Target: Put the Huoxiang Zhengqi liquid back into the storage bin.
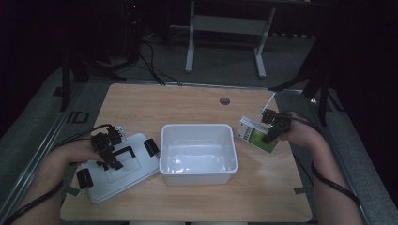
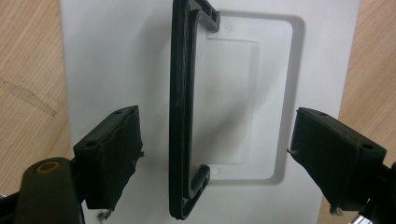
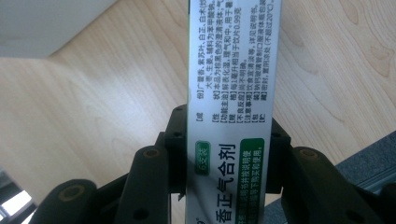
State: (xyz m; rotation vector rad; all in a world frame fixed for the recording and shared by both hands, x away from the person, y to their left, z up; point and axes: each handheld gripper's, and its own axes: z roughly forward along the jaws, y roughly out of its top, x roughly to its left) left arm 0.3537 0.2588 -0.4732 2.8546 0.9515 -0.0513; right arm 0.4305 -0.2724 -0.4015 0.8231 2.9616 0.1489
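Right gripper view: right gripper point(image 3: 226, 140) clamps the medicine box point(image 3: 231, 93); a loose grip risks dropping it short of the bin point(image 1: 198, 152), while left gripper point(image 2: 219, 158) gapes over the lid handle point(image 2: 182, 112).

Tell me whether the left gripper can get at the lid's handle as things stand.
Probably yes: the left gripper hangs open over the lid, its jaws either side of the black handle, nothing between.

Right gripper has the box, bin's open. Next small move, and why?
Probably carry the box leftward over the white bin before releasing. The right gripper is shut on it, off to the bin's right, and the lid lies aside under the open left gripper, so nothing covers the bin.
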